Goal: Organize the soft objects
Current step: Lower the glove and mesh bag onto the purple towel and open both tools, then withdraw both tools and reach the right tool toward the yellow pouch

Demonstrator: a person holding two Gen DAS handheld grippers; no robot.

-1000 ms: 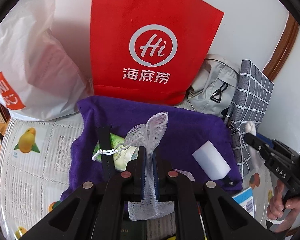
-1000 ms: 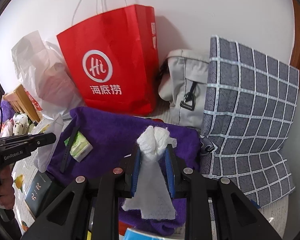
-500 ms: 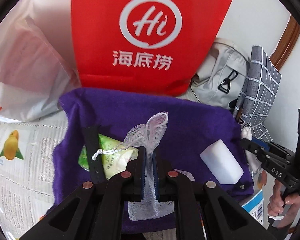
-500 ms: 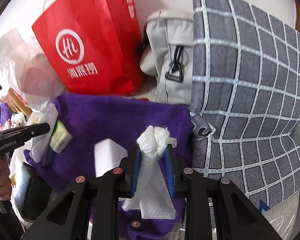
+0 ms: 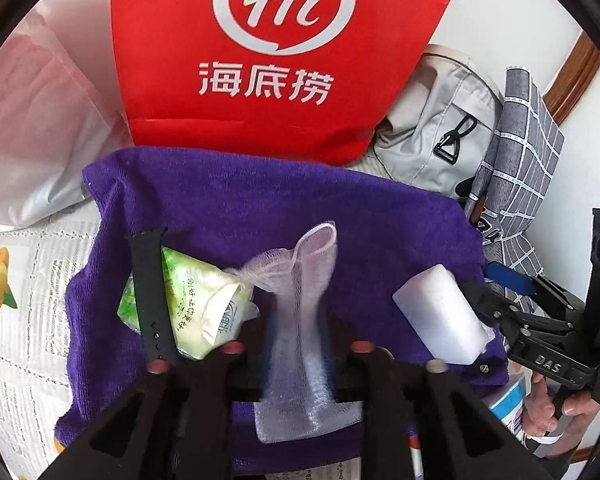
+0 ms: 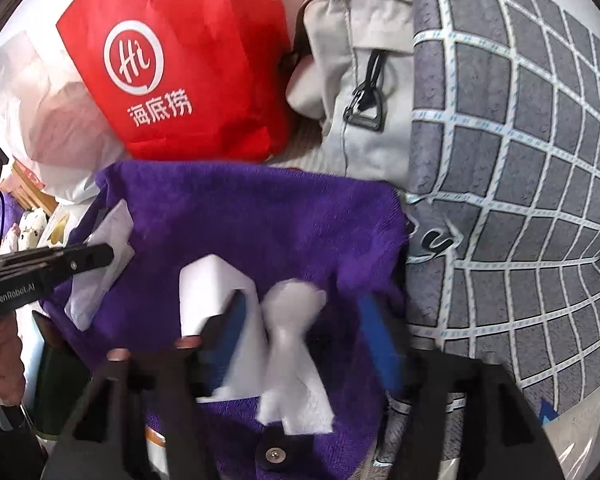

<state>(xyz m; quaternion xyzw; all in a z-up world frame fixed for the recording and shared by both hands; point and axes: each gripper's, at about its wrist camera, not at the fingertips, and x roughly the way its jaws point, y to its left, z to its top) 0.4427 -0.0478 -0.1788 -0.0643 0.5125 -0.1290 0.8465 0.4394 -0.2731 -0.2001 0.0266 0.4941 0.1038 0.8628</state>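
Fuzzy, matt purple terry towel (image 5: pixel 284 208) at centre. On it, at 6 o'clock, sheer white mesh pouch (image 5: pixel 304 320), open-weave and soft. At 8 o'clock, glossy green plastic tissue pack (image 5: pixel 196 304) under a matt black rubbery strap (image 5: pixel 150 296). At 4 o'clock, smooth matt white foam block (image 5: pixel 440 312). At 12 o'clock, glossy red paper bag (image 5: pixel 268 60); at 10 o'clock, thin crinkled translucent plastic bag (image 5: pixel 32 128). At 2 o'clock, grey woven fabric bag (image 5: pixel 432 120) with black plastic buckle; beside it, checked grey cloth (image 6: pixel 520 184). Crumpled white fibrous tissue (image 6: pixel 292 344) in the right wrist view. Printed newspaper (image 5: pixel 24 320) at 9 o'clock.
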